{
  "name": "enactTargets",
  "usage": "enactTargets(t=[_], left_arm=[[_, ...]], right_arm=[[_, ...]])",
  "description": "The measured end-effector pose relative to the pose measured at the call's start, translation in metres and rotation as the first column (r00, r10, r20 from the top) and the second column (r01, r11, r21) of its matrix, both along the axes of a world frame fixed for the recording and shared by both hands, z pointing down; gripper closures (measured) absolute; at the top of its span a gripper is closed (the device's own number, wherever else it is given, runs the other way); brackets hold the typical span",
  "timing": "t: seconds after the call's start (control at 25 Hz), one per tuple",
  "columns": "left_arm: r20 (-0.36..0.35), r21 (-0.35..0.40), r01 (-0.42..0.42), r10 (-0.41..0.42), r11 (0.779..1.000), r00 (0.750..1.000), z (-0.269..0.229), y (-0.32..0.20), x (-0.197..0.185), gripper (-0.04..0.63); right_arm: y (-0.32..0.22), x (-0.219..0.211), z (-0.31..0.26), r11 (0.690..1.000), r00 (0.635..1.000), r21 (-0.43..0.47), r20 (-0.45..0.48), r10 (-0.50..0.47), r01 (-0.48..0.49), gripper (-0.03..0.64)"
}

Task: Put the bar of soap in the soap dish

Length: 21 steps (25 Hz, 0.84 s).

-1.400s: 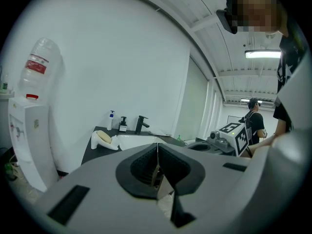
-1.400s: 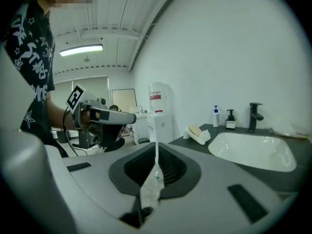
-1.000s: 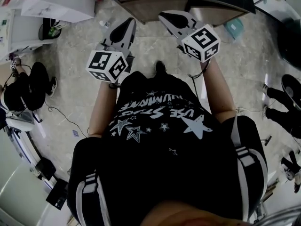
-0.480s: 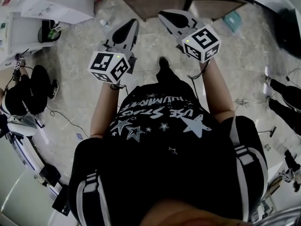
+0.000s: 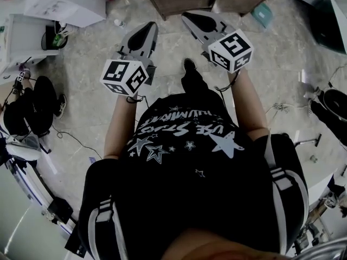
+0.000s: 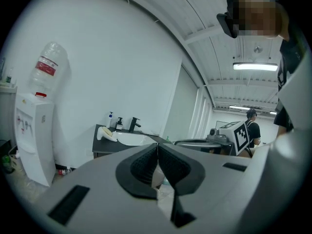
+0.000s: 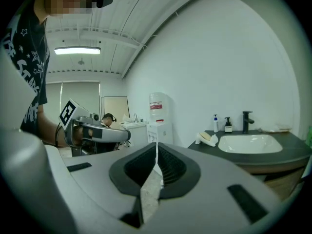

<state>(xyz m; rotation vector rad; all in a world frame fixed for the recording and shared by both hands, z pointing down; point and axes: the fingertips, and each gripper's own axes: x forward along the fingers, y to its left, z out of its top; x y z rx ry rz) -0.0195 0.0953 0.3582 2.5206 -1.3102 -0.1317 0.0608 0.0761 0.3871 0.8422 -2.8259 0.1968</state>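
Head view: left gripper point(image 5: 150, 27) and right gripper point(image 5: 187, 17) held level over the floor point(image 5: 87, 53).
Left gripper view: fingers point(image 6: 142, 165) pressed together, empty. Soap point(image 6: 107, 130) at dish point(image 6: 101, 134) on counter point(image 6: 104, 146); in or against it, unclear.
Right gripper view: fingers likewise closed, empty.
Advice: step close, spread one pair early, pinch soap's long sides.

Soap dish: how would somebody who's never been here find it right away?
Look at the dark counter with the white sink set into it. The soap dish sits near the counter's left end, left of the two bottles. It is the only low, white, curvy thing there, with something pale yellow on it.
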Motion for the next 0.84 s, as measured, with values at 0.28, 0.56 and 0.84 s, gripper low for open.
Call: enactTargets(t=[0.28,0.56,0.84], left_arm=[[-0.018,0.022,-0.018,0.019,1.000,1.000,-0.004,0.049,-0.007,0.583],[-0.032,0.037,-0.029,0.030,0.999,0.999,-0.005,0.093,-0.022,0.583],[-0.043,0.044,-0.015,0.017,0.999,0.999,-0.001,0.123,-0.044,0.583]], right_arm=[[0.054,-0.007,-0.004,0.999,0.999,0.026,-0.028,0.025,-0.025,0.603],[0.100,-0.018,-0.008,0.998,0.998,0.031,-0.016,0.060,-0.059,0.607],[0.131,-0.031,-0.002,0.997,0.997,0.014,0.003,0.074,-0.074,0.607]])
